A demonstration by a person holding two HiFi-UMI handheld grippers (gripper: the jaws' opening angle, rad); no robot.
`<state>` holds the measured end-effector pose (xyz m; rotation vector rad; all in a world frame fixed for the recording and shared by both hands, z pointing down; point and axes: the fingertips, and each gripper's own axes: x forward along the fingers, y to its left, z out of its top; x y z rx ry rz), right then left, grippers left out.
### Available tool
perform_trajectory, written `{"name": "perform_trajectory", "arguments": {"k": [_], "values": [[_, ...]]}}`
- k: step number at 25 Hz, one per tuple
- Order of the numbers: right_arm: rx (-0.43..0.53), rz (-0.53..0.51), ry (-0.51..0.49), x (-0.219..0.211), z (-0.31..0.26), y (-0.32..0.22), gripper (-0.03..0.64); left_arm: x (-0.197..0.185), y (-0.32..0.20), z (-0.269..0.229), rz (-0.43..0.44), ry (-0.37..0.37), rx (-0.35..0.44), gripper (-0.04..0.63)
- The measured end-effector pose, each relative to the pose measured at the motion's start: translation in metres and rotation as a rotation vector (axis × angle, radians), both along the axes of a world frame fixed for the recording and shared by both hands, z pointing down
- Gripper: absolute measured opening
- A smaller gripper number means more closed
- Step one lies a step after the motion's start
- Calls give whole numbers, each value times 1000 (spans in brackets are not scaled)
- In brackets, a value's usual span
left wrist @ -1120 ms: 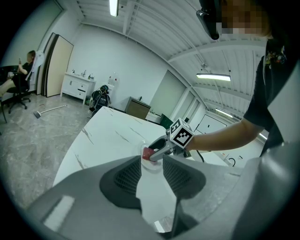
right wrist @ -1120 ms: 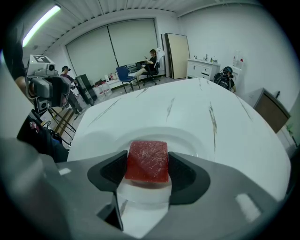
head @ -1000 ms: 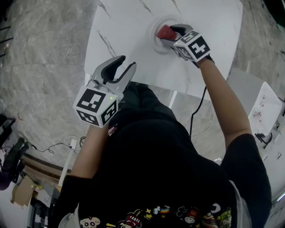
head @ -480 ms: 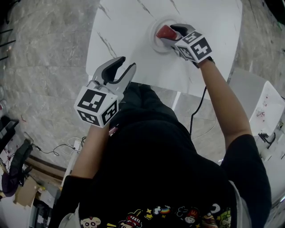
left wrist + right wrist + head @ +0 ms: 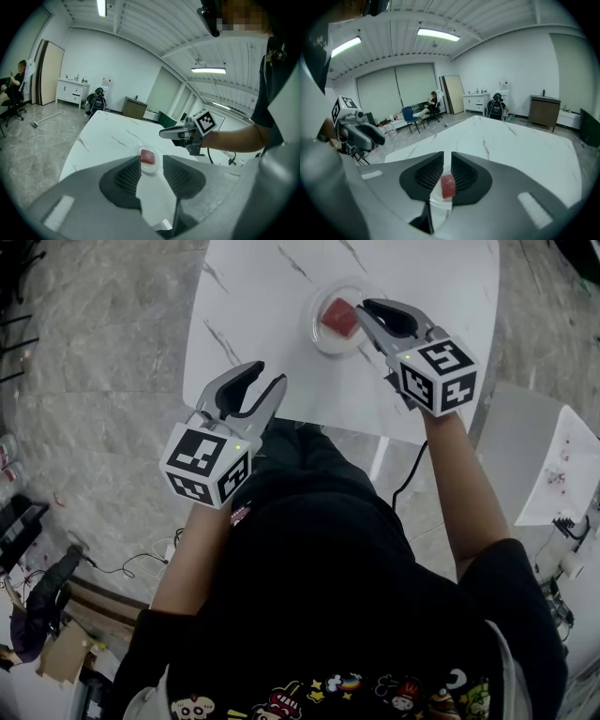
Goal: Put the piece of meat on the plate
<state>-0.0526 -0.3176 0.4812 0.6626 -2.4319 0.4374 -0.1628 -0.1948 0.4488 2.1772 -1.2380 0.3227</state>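
Note:
The red piece of meat [image 5: 339, 315] lies on a small clear plate [image 5: 315, 332] at the far side of the white marble table [image 5: 253, 296]. My right gripper [image 5: 367, 307] hovers just right of the plate. Its jaws have just been closing and now stand shut with nothing between them. In the right gripper view the meat [image 5: 447, 185] shows through the slit of the right gripper [image 5: 447, 153], down on the plate [image 5: 437, 202]. My left gripper [image 5: 267, 373] hangs open and empty at the table's near edge. Its own view shows the meat [image 5: 148, 157] past the left gripper [image 5: 152, 158].
A second white table [image 5: 562, 465] stands to the right. A cable [image 5: 412, 474] hangs below my right arm. Seated people, chairs and cabinets [image 5: 480, 101] are far off across the room. The table's near edge [image 5: 319, 423] lies close to my body.
My right gripper let go of the meat on the plate, rose and drew back to the right, and its jaws shut. The left gripper stayed put.

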Motion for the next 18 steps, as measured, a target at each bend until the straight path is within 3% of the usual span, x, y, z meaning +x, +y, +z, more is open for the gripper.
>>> {"name": "perform_trajectory", "arguments": {"k": [10, 18], "values": [[81, 212, -234, 65, -87, 27, 64, 31, -13, -31, 92, -87, 58, 261], [49, 297, -238, 132, -71, 60, 58, 63, -19, -44, 143, -145, 86, 261]]}}
